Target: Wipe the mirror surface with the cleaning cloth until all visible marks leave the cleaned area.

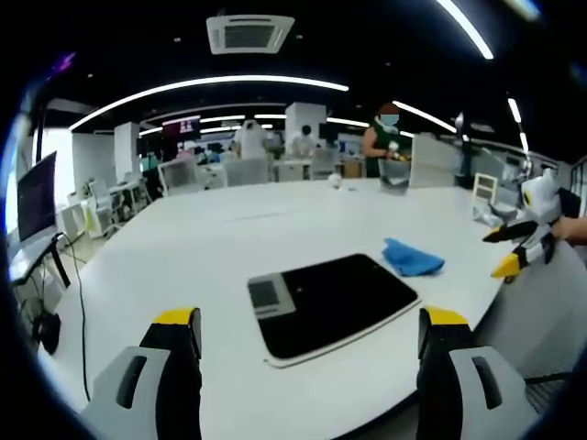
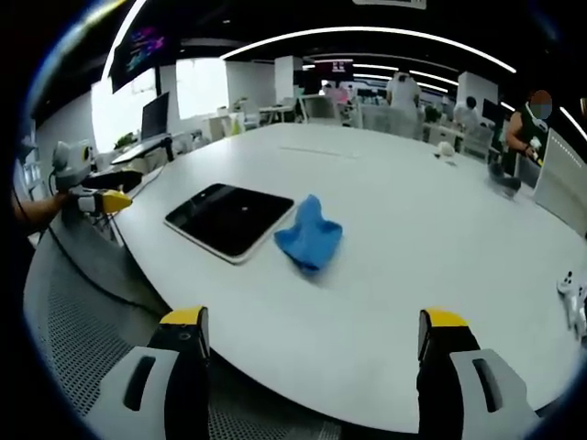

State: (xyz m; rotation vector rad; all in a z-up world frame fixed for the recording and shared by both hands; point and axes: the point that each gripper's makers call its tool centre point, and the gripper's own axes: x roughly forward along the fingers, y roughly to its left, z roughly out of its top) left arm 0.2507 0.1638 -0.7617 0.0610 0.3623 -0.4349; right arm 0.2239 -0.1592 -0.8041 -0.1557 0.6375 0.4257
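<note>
Blue cloth (image 2: 309,236) beside mirror (image 2: 229,220) on table (image 2: 413,275); both tools wide, empty.

far people (image 1: 385,137): blurred | white item (image 2: 574,295): cut off at edge, unidentifiable

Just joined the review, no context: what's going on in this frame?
A person holds two grippers over a white table, both with jaws open and holding nothing. The flat dark mirror lies near the table edge with the crumpled blue cloth right beside it; nothing is touching either one. The left gripper faces the mirror head on, the right gripper faces the cloth from the side. Wiping hasn't begun.
</note>
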